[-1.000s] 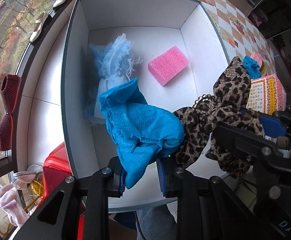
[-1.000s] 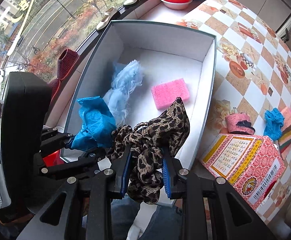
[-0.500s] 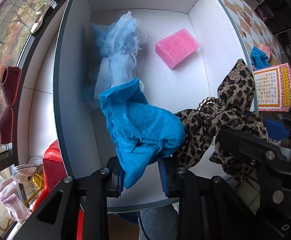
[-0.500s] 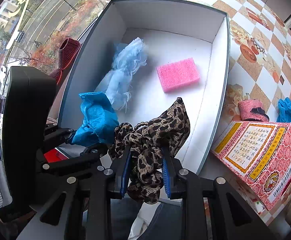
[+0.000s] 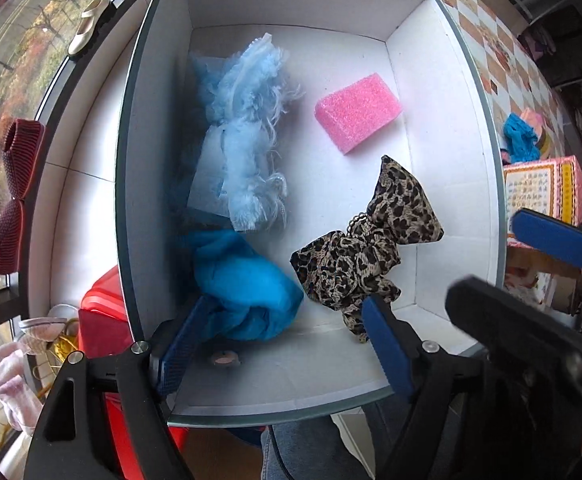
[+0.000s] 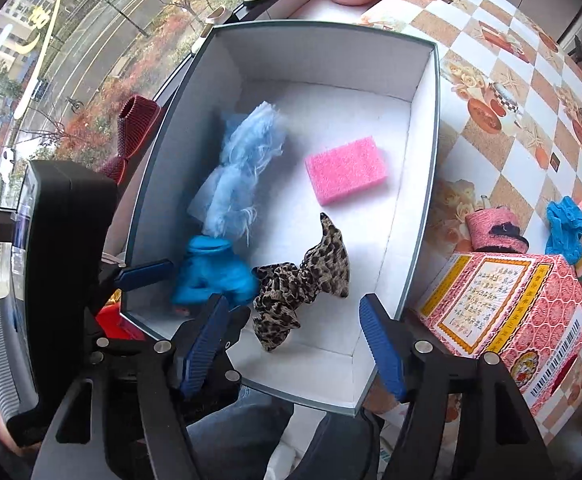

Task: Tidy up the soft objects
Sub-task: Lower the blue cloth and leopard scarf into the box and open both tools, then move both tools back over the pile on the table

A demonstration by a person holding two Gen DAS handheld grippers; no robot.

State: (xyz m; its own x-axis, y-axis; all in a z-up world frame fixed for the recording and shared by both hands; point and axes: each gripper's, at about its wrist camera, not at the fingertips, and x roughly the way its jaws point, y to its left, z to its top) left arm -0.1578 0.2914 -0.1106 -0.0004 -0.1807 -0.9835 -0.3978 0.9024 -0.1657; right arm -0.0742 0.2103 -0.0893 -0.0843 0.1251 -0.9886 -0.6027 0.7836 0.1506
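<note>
A white box holds a pale blue fluffy cloth, a pink sponge, a bright blue cloth and a leopard-print scrunchie. The bright blue cloth lies on the box floor below my left gripper, whose jaws are opening with nothing pressed between the pads. The leopard scrunchie lies loose on the floor beneath my right gripper, whose jaws are also opening and free of it.
On the checked tablecloth right of the box stand a pink printed carton, a pink knitted piece and a blue lace item. Dark red slippers and pale shoes line the windowsill. A red bin sits lower left.
Both grippers have opened. The bright blue cloth and the leopard scrunchie have dropped from the pads onto the box floor.
</note>
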